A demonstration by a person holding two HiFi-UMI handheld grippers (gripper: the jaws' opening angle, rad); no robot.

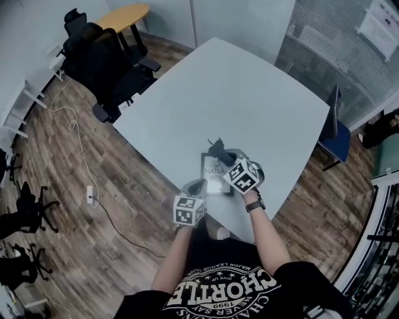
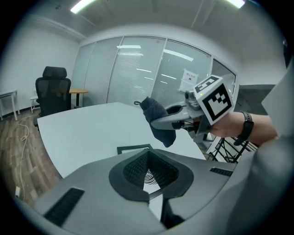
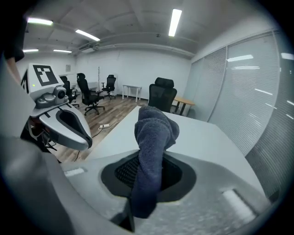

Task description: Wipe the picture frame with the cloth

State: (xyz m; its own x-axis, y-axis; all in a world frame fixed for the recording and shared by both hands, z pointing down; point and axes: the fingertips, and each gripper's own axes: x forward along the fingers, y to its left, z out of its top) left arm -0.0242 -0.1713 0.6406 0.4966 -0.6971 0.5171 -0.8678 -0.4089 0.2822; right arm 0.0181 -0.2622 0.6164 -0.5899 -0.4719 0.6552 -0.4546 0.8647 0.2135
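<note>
A black picture frame [image 1: 215,185] [image 2: 131,149] with a white print lies flat near the front edge of the pale grey table [image 1: 237,93]. My right gripper [image 1: 223,156] [image 3: 144,183] hovers over the frame's far end and is shut on a dark blue cloth [image 1: 217,148] [image 3: 154,133] that sticks up out of the jaws. The left gripper view shows that cloth [image 2: 158,121] hanging above the frame. My left gripper [image 1: 198,184] [image 2: 154,190] is at the frame's near left corner, jaws together, the print visible through them. Whether it touches the frame is unclear.
Black office chairs [image 1: 103,56] and a wooden table [image 1: 124,15] stand at the far left. A blue chair [image 1: 336,134] sits at the table's right side. A cable with a power strip [image 1: 90,194] lies on the wood floor at left.
</note>
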